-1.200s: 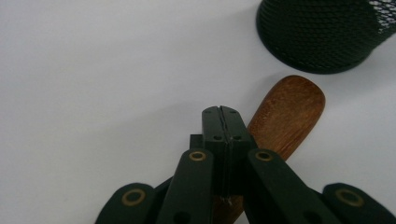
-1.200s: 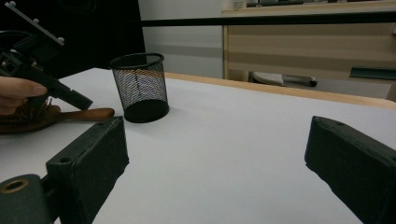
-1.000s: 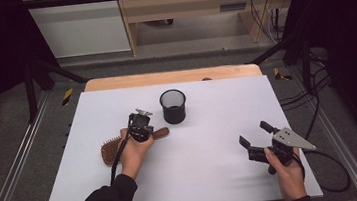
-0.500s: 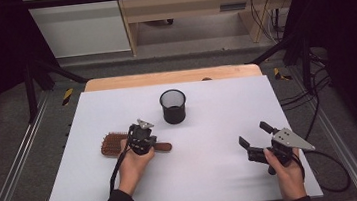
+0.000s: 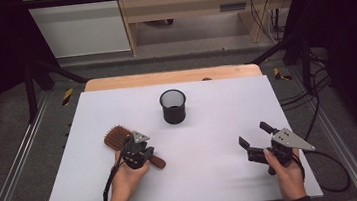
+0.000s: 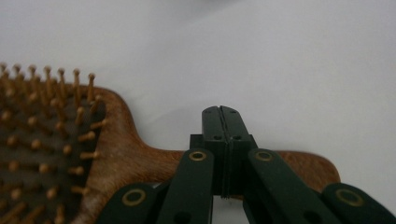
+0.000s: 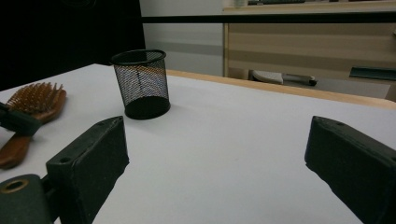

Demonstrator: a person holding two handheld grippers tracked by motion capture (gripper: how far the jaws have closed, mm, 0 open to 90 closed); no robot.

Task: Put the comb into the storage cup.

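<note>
One hairbrush (image 5: 120, 139) lies diagonally, handle toward the person.

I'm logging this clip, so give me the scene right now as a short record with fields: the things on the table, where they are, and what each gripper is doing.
surface: white table
hairbrush: wooden, lies flat, bristles up, at the table's left
hairbrush handle: under the left gripper's tips
mesh cup: black, upright, centre rear, apart from the brush
left gripper: jaws shut together, over the handle; the handle is not between them
right gripper: jaws open, nothing between them, at the table's right, pointing toward the cup
</note>
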